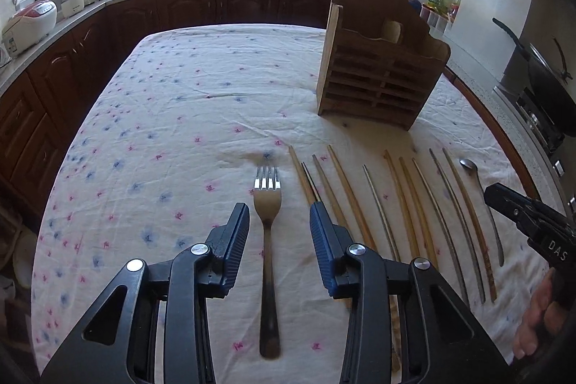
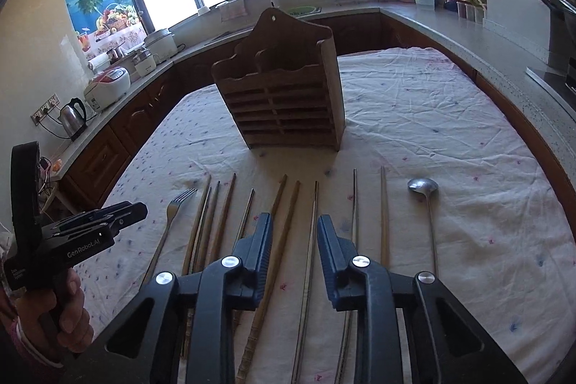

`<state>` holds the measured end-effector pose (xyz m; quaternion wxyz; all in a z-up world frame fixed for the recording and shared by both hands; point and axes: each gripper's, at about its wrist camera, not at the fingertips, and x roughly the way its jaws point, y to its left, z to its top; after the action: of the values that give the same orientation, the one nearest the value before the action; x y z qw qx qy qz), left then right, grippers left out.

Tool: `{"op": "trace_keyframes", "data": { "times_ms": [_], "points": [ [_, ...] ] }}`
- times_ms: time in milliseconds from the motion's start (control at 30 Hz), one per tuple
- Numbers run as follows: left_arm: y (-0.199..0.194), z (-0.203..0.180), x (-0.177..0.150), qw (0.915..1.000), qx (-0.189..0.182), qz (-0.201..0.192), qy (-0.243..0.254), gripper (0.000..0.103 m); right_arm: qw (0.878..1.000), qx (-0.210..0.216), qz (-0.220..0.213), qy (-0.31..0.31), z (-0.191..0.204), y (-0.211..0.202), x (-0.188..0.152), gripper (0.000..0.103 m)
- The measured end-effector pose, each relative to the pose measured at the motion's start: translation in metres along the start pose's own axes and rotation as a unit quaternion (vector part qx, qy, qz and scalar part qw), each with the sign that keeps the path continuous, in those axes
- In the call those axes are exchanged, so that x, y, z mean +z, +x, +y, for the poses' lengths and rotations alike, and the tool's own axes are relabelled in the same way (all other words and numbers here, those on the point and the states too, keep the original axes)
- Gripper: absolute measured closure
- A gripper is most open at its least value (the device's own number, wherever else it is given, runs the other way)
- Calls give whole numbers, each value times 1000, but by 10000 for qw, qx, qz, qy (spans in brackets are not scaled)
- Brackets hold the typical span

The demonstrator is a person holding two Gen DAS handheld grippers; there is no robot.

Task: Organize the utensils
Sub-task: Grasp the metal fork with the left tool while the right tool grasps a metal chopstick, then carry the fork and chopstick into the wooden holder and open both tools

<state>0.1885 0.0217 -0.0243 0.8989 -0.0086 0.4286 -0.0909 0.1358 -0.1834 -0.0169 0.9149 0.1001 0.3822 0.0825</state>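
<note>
From the left wrist, a tabletop (image 1: 172,103) under white floral cloth fills a kitchen with dark wood cabinets; the left gripper (image 1: 279,215), jaws apart and empty, straddles a steel fork (image 1: 268,222), with a slatted wooden utensil holder (image 1: 378,74) ahead to its right. From the right wrist, the right gripper (image 2: 293,227), jaws apart and empty, hovers over wooden and metal chopsticks (image 2: 280,240), a long steel spoon (image 2: 426,204) on its right.

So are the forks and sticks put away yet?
Not yet. The wooden holder shows no utensils in it. Both tools, left and right, are open, holding nothing. The fork, chopsticks and spoon lie on the tablecloth.
</note>
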Motion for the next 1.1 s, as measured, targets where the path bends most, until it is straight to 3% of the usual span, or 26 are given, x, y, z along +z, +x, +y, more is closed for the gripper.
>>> {"op": "trace_keyframes", "data": {
  "times_ms": [233, 500, 733, 833, 1100],
  "points": [
    [46, 12, 9, 9980, -114, 625, -77, 75, 9976, -155, 670, 1, -3, 52, 6, 86],
    [76, 8, 22, 9961, -16, 865, 171, 78, 9933, -427, 1063, -151, -7, 93, 13, 90],
    [82, 8, 26, 9968, 13, 783, 188, 82, 9919, -633, 984, -498, 1, 106, 20, 98],
    [77, 14, 27, 9970, -164, 750, -8, 82, 9938, -335, 995, -369, 0, 103, 20, 99],
    [11, 24, 30, 9986, -426, 178, -270, 82, 9996, 85, 220, -124, 8, 36, 25, 99]
  ]
}}
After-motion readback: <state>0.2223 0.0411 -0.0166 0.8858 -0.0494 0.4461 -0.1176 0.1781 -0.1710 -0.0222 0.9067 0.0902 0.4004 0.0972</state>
